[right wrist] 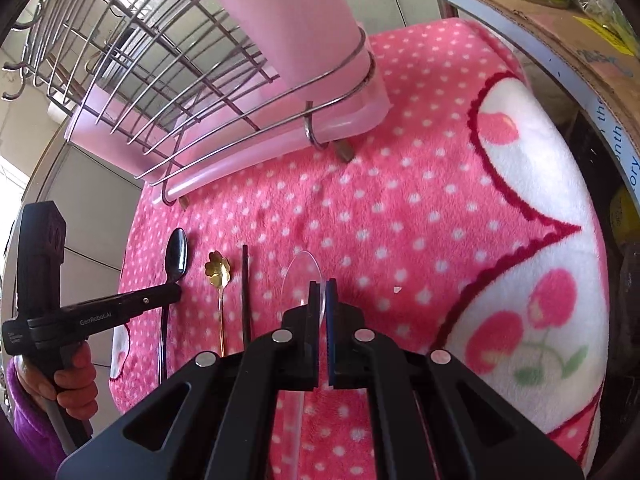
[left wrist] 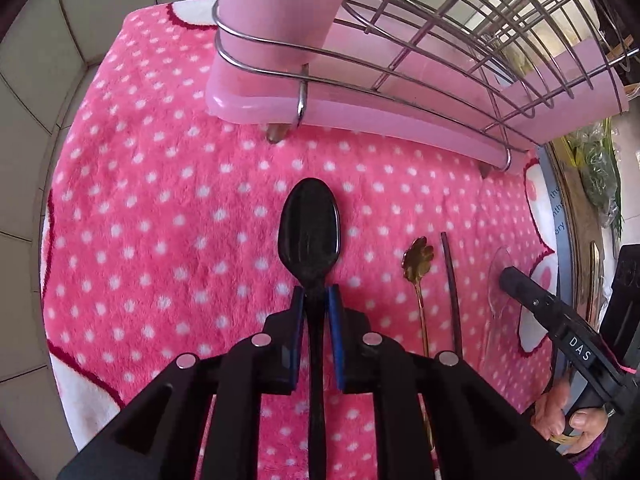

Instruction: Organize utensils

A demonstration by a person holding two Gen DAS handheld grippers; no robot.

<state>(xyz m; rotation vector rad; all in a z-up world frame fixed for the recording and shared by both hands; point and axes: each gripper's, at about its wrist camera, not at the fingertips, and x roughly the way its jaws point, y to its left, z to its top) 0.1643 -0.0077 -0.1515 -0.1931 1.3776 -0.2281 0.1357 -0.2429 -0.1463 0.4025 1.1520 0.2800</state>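
Note:
A black spoon (left wrist: 309, 232) points away from me on the pink dotted cloth (left wrist: 160, 208). My left gripper (left wrist: 316, 300) is shut on its neck, just behind the bowl; from the right wrist this gripper (right wrist: 176, 292) meets the black spoon (right wrist: 177, 254) side-on. A clear plastic spoon (right wrist: 300, 276) lies to the right, and my right gripper (right wrist: 322, 294) is shut on the edge of its bowl. From the left wrist, the right gripper (left wrist: 507, 276) covers part of the clear spoon (left wrist: 498, 300). Whether either spoon is off the cloth I cannot tell.
A gold flower-bowl spoon (left wrist: 418, 258) and a thin dark stick (left wrist: 450, 280) lie between the two held spoons. Behind them stands a wire dish rack (left wrist: 460, 40) on a pink tray (left wrist: 360, 114) with a pink utensil cup (left wrist: 280, 8). A cardboard box (right wrist: 560, 40) borders the right.

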